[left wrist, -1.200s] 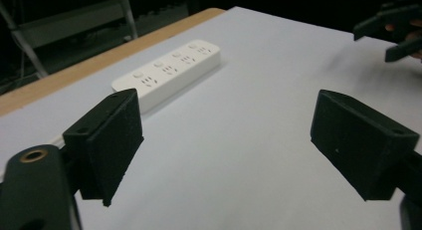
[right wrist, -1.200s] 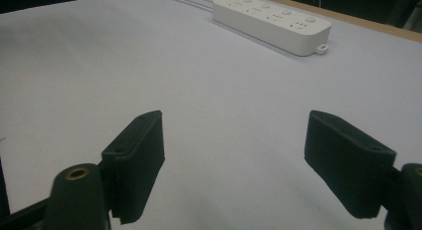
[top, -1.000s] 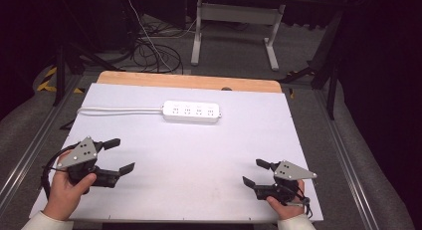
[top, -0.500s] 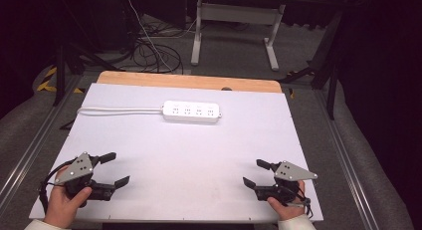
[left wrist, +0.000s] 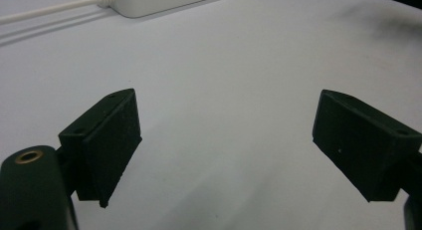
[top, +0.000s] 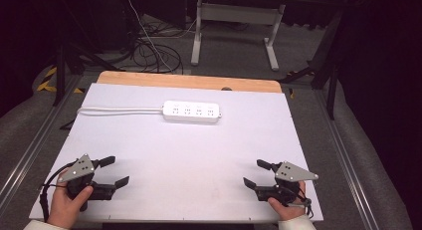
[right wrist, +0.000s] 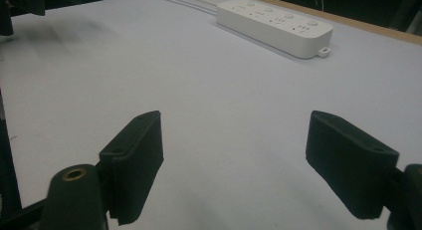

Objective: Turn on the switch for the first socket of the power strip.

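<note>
The left gripper [top: 110, 171] is being drawn back toward the near left corner of the white table [top: 149, 145]; a second ago it was being held a little farther in and higher, so the move is being read as a settling into a rest pose, not an approach. The right gripper [top: 259, 174] is being kept where it was, near the near right corner. Both sets of jaws are being held wide apart, with nothing between them, as is being shown in each gripper view.

The white power strip [top: 191, 111] is being left untouched at the far middle of the table, well apart from both grippers, its cord [top: 119, 110] being trailed off to the left edge. No work on it is being judged as begun.

The strip is being seen as a smooth, glossy plastic bar with rounded corners and a row of sockets; the tabletop is being seen as matte and flat, the jaw pads [right wrist: 137, 163] as blocky, dull black
</note>
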